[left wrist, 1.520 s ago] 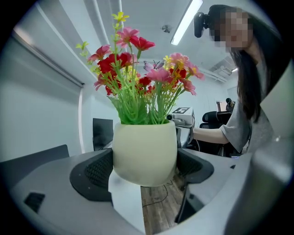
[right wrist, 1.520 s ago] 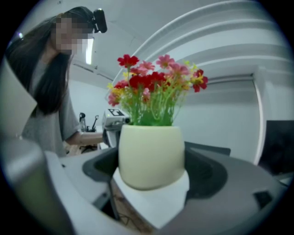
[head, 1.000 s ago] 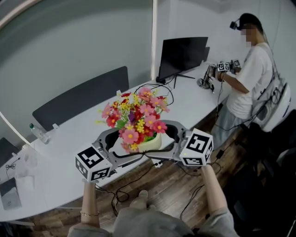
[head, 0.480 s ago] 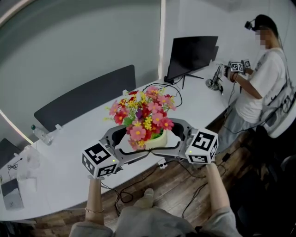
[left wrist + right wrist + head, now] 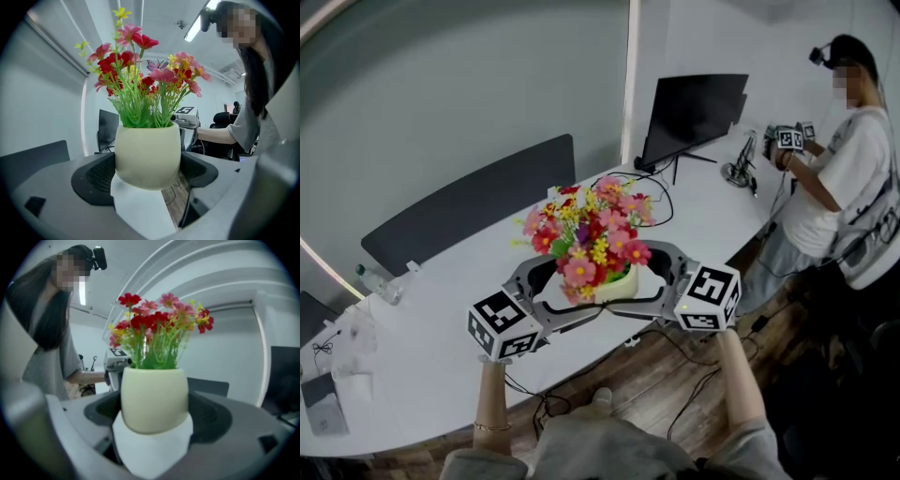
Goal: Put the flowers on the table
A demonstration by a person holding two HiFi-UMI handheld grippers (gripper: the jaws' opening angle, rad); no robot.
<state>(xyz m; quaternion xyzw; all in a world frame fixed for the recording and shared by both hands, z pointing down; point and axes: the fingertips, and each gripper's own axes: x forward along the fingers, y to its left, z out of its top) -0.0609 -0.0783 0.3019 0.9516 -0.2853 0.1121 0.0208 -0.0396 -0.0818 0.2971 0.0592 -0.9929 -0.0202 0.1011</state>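
Over the last second the view has swung slightly along the table (image 5: 441,347). Relative to that table, the two grippers and their load have hardly moved, and in the last half second almost nothing shifted. My reading is that the carry has slowed to a hover at the table's near edge, with the set-down still to come.

At the table's left end a bottle (image 5: 379,284) lies well away from the work. Nearer the middle, the left gripper (image 5: 146,174) is clamped on the pale pot (image 5: 616,285), with its dark pads pressed against both sides. The flowers (image 5: 586,234) and pot hang in the air over the table's near edge. They are not resting on it, and wood floor shows below the pot in the left gripper view. The right gripper (image 5: 155,416) grips the same pot from the opposite side, its pads also touching the pot, so the load is shared between both.

The pot stands upright. Its long axis runs vertically from the rounded base through the green stems, and the blooms point up and fan out wider than the pot. With so much of it up top, it probably needs to go straight down and level onto the table.

Further right on the table stands a dark monitor (image 5: 694,111). Another person (image 5: 853,187) works at the far right end, well away from here.
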